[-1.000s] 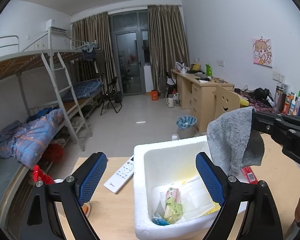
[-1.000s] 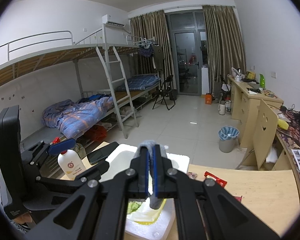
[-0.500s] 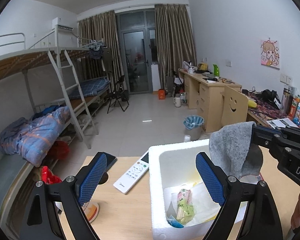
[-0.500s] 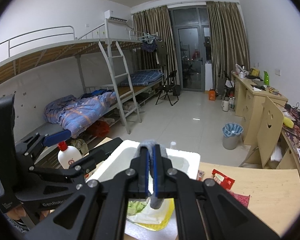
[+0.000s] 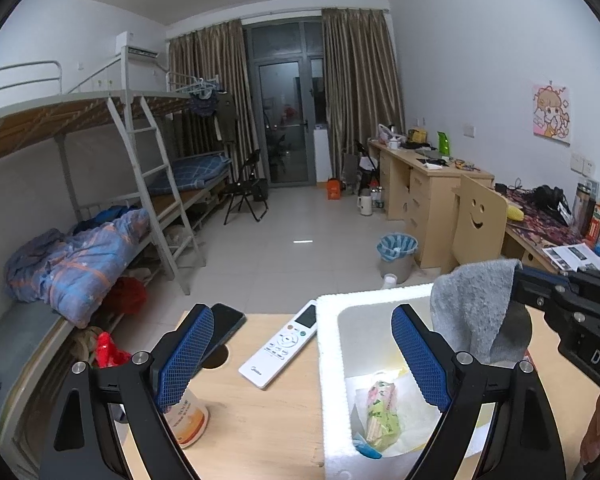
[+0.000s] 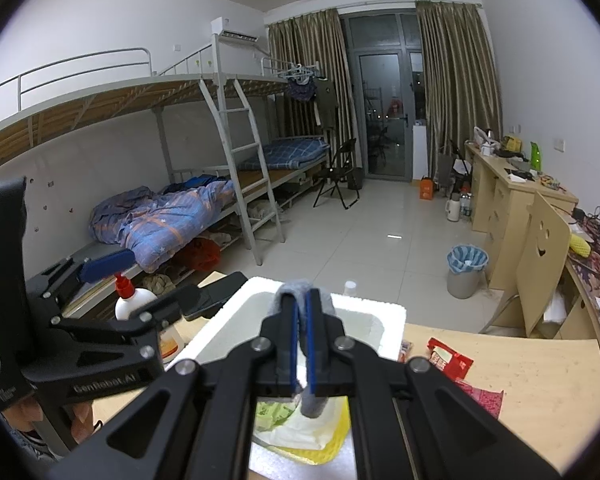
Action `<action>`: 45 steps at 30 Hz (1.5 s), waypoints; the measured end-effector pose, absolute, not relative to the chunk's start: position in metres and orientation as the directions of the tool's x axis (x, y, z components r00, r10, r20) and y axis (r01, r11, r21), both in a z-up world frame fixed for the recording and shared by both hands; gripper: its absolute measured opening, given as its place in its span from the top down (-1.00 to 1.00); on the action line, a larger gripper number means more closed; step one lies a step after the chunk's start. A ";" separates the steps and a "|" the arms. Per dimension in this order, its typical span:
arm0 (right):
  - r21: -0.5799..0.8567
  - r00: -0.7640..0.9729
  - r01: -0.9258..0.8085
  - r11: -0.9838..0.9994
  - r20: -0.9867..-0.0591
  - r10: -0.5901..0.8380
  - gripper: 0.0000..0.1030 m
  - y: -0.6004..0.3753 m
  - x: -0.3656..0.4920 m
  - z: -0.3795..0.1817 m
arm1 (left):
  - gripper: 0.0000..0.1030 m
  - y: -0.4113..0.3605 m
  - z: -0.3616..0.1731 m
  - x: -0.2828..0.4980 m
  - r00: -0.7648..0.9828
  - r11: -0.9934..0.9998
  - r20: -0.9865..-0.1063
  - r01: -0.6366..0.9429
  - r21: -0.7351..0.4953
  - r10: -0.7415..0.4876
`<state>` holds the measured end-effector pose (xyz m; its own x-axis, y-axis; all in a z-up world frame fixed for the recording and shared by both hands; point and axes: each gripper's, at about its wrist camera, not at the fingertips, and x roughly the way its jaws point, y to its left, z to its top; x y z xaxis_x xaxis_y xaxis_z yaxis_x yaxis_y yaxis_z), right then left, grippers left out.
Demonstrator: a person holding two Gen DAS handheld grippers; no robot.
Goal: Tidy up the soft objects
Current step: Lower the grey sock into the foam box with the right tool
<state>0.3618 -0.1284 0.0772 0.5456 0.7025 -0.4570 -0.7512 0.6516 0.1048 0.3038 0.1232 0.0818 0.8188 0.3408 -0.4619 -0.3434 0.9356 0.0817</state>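
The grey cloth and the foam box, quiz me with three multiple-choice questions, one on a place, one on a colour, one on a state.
1. Where does the white remote control lie?
A. on the table, left of the foam box
B. inside the foam box
C. on the floor

2. What colour are the pads of the left hand-held gripper?
A. red
B. blue
C. green

3. How is the right hand-held gripper?
A. wide open
B. shut on the grey cloth
C. shut on a bottle

Answers: 1 A, it rests on the wood beside the foam box. 2 B, both pads are blue mesh. 3 B, the grey cloth hangs pinched over the box.
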 end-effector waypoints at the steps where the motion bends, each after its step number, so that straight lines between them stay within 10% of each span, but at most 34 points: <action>1: 0.105 0.545 -0.751 0.651 -0.459 0.702 0.88 -0.128 0.362 0.077 | -0.77 0.125 0.083 0.303 0.818 0.934 -0.460 -0.349 0.079 0.345; 25: 0.069 0.558 -0.748 0.661 -0.473 0.682 0.83 -0.120 0.362 0.075 | -0.77 0.136 0.087 0.299 0.818 0.929 -0.457 -0.367 0.056 0.350; 27: 0.065 0.562 -0.743 0.667 -0.481 0.673 0.61 -0.120 0.362 0.074 | -0.77 0.137 0.088 0.299 0.819 0.929 -0.457 -0.365 0.055 0.349; 30: 0.066 0.581 -0.729 0.681 -0.468 0.666 -0.27 -0.123 0.363 0.074 | -0.77 0.137 0.088 0.299 0.818 0.929 -0.457 -0.365 0.055 0.349; 45: 0.023 0.603 -0.713 0.701 -0.491 0.629 -0.48 -0.121 0.362 0.070 | -0.77 0.138 0.089 0.298 0.820 0.930 -0.455 -0.364 0.050 0.346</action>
